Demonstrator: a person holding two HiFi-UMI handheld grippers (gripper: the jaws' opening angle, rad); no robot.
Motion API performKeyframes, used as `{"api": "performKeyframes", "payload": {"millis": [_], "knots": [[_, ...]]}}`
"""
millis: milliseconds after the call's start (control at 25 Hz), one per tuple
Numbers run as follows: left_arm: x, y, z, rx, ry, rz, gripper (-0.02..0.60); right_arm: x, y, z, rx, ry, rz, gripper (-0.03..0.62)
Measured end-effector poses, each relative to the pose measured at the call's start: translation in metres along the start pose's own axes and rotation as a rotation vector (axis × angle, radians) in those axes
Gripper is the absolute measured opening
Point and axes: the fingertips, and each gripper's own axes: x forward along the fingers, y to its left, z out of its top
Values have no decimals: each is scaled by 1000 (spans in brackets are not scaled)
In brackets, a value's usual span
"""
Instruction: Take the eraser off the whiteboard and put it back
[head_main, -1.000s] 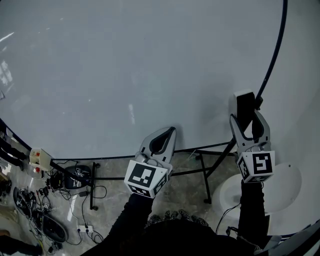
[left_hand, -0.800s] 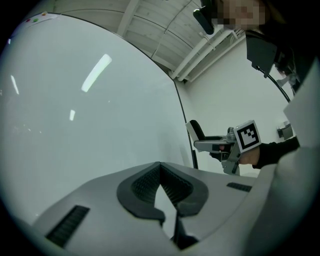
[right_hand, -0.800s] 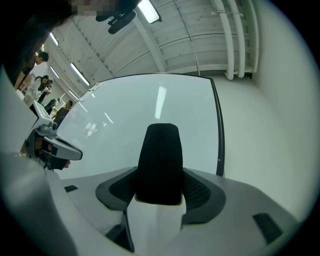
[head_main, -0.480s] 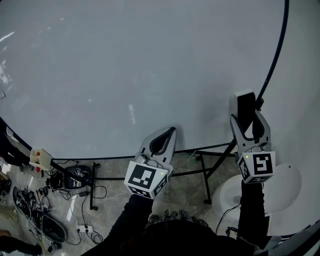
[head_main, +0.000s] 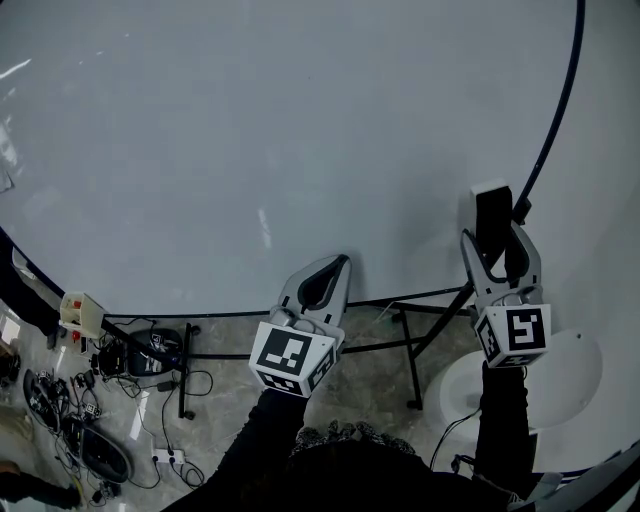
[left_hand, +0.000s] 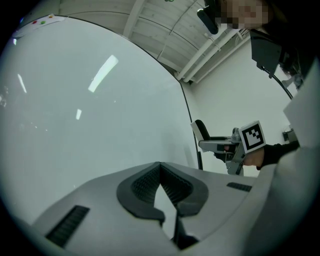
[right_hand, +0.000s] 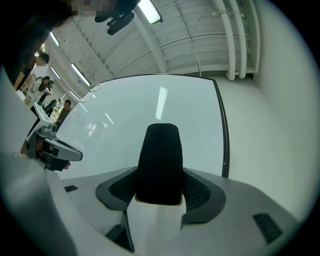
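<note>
A person stands at a large white whiteboard (head_main: 250, 130) with a thin black frame, a tool in each hand, dark sleeves (head_main: 262, 440) showing at the bottom of the head view. The right tool (head_main: 498, 246) grips the oblong whiteboard eraser (head_main: 491, 214), which has a white body and a black felt face: in the right gripper view the eraser (right_hand: 160, 159) stands lengthwise between the two jaws, both ribbed dark pads pressing its sides, the jaws set fairly wide around it and the felt face turned toward the camera. The eraser sits at the right-hand part of the board, just beside the black frame edge; whether it touches the board surface cannot be told. The left gripper view shows it from the side, the eraser (left_hand: 200, 131) jutting from the right tool (left_hand: 210, 143) close by the board's edge. The left tool (head_main: 342, 261) holds nothing; its jaws (left_hand: 160, 167) meet at the tips, with only a narrow slit behind them, and it points at the lower part of the whiteboard (left_hand: 75, 100). Below the board, black metal stand legs (head_main: 410, 345) rest on a stone-patterned floor (head_main: 225, 380), where tangled black cables and small devices (head_main: 100, 400) lie at the left.
</note>
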Motion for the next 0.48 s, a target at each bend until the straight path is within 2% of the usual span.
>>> {"api": "performKeyframes", "payload": {"millis": [480], "knots": [[-29,28,7,-1,-1,17,6,7,37,18,10,-2,10,275]]}}
